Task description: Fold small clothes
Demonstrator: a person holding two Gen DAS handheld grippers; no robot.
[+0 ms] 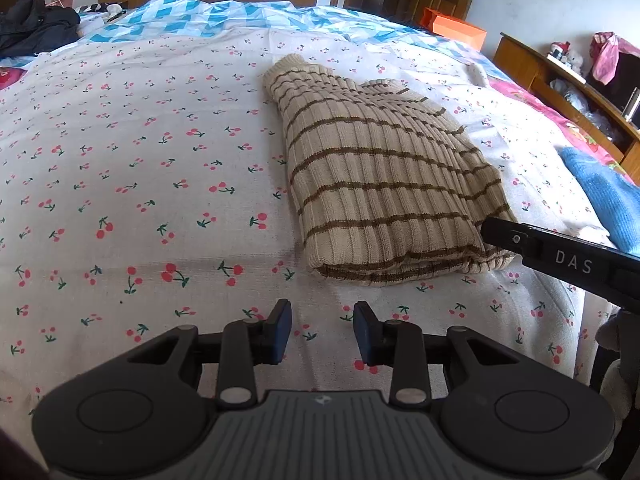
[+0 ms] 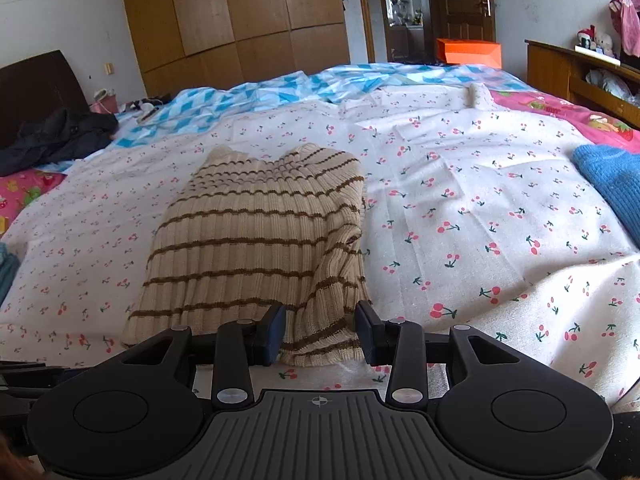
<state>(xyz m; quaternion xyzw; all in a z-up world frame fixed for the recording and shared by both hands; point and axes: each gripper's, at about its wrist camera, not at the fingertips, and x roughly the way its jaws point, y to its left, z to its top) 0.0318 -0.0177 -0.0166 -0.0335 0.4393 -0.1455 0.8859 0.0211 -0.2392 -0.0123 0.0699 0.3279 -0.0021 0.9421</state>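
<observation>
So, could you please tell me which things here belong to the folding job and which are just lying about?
Part of the job:
- striped sweater, folded on the cherry-print sheet
- left gripper
- right gripper

Lying about:
- blue knit
- dark jacket
- orange box

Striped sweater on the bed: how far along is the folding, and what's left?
Done: the striped sweater lies folded into a compact stack on the cherry-print sheet.
In hand: nothing. The left gripper is open over bare sheet; the right gripper is open around the sweater's near corner, pads not pressing.
Left: perhaps tidying that loose corner; the blue knit appears still unfolded.
</observation>
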